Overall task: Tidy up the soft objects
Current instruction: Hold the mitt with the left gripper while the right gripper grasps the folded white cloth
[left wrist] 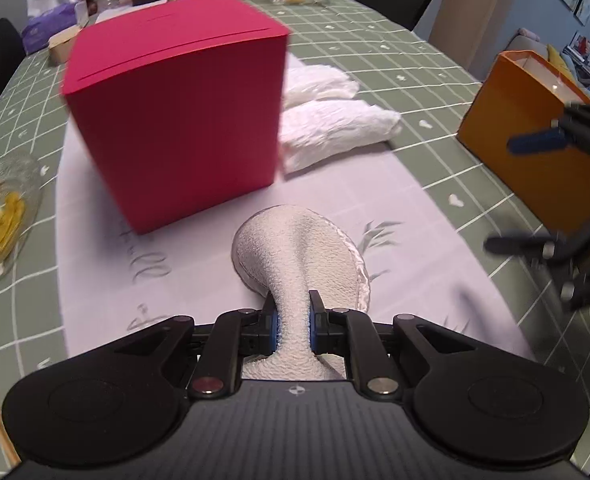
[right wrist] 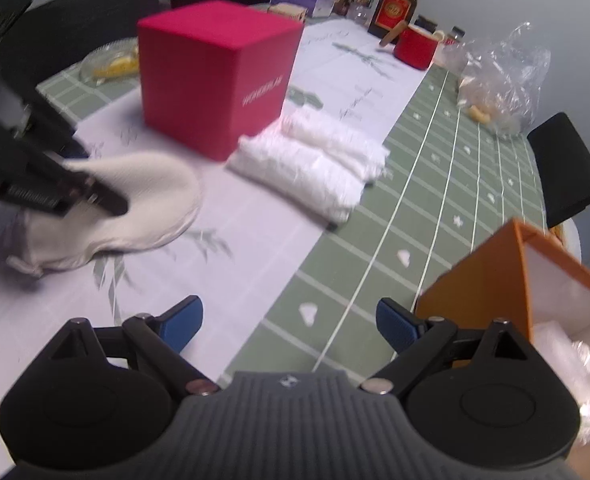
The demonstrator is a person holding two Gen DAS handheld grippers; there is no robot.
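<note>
My left gripper is shut on a white terry slipper, pinching its upper; the toe rests on the pale runner. In the right wrist view the same slipper lies at the left under the left gripper. Two folded white towels lie beside a red box; they also show in the right wrist view. My right gripper is open and empty, over the runner's edge, next to an orange box that is open at the top. It also shows in the left wrist view.
A glass dish with yellow food sits at the table's left edge. Bottles, a red cup, a tissue pack and a plastic bag stand at the far end. Black chairs ring the table.
</note>
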